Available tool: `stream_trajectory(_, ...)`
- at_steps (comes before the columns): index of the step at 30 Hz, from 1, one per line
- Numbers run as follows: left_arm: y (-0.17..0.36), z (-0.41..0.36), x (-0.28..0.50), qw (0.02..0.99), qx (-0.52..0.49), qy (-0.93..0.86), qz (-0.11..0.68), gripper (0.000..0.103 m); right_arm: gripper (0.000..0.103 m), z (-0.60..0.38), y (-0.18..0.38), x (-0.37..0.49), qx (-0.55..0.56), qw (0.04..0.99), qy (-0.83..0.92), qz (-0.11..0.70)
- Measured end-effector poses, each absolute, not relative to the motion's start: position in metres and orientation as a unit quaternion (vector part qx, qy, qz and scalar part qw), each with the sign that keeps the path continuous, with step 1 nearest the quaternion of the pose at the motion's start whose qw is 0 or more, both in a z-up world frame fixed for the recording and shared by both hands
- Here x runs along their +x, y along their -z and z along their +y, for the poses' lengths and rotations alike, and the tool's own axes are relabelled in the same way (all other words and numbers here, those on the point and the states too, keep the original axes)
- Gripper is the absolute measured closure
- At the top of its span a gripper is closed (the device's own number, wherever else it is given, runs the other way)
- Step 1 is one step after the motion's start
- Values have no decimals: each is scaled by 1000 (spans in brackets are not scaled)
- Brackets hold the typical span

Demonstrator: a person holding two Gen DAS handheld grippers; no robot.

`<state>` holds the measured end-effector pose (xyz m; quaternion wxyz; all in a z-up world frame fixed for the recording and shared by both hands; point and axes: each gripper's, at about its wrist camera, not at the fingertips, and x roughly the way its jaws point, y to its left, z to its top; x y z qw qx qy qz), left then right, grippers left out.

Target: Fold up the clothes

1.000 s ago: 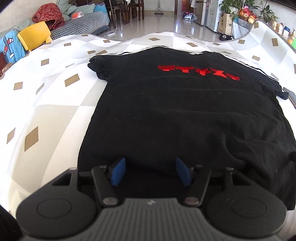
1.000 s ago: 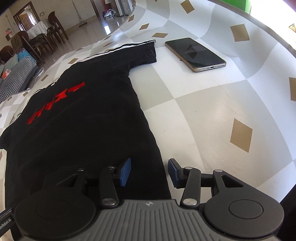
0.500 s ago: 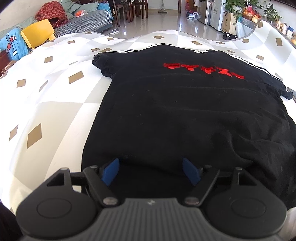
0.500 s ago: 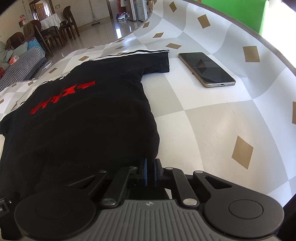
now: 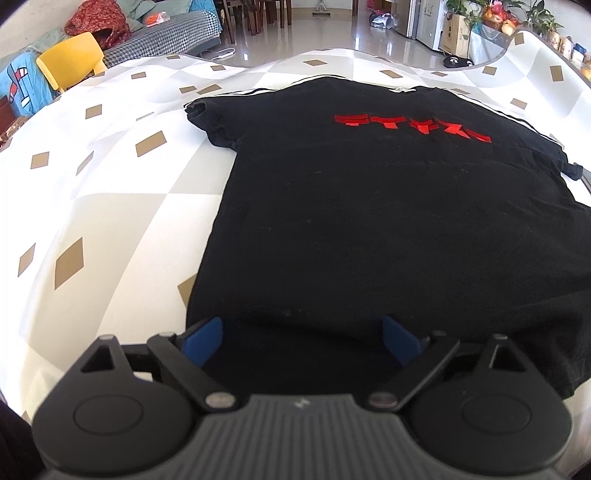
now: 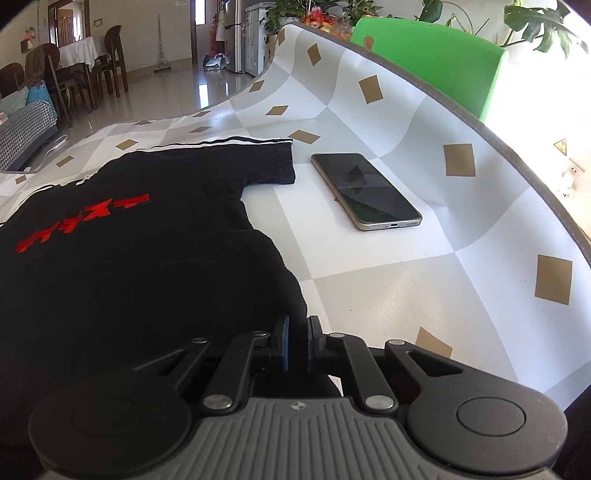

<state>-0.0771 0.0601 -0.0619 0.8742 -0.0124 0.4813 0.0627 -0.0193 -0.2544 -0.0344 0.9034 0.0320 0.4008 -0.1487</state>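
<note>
**Black tee flat on checked worktop, right hem corner pinched**

Room behind: glossy tile floor (image 5: 332, 33), dark dining chairs (image 6: 110, 62), yellow chair (image 5: 70, 55), green chair (image 6: 436, 62), potted plants (image 6: 535, 22). Worktop (image 5: 92, 206) has a white/grey check cover with tan diamonds; its far right edge curls up.

Black T-shirt (image 5: 369, 221) lies flat, front up, long axis running away from the cameras: hem near, collar far, sleeves out to both sides. Red chest print (image 5: 410, 127) looks like stylised characters, not readable. White stripes run along shoulders and sleeves.

Phone (image 6: 365, 192) lies screen up, dark, just beside the right sleeve end, not touching. No brand legible.

Left hand-held gripper (image 5: 301, 338): blue pads wide apart, over the near hem on the shirt's left side, gripping nothing. Right hand-held gripper (image 6: 297, 343): pads drawn together, clamped on the shirt's near right hem corner, fabric bunched there.
</note>
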Motion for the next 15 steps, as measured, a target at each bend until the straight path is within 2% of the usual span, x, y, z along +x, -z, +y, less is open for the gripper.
stream_trajectory(3, 62, 64, -77, 874, -10, -67, 482, 7, 92, -256, 27, -24, 28, 908, 163, 384)
stream_trajectory(10, 60, 69, -77, 872, 1, -84, 483, 5, 87, -230, 23, -44, 21, 914, 52, 403)
stream_trajectory(15, 56, 66, -77, 877, -15, -70, 474, 9, 87, -212, 20, -58, 16, 910, -28, 413)
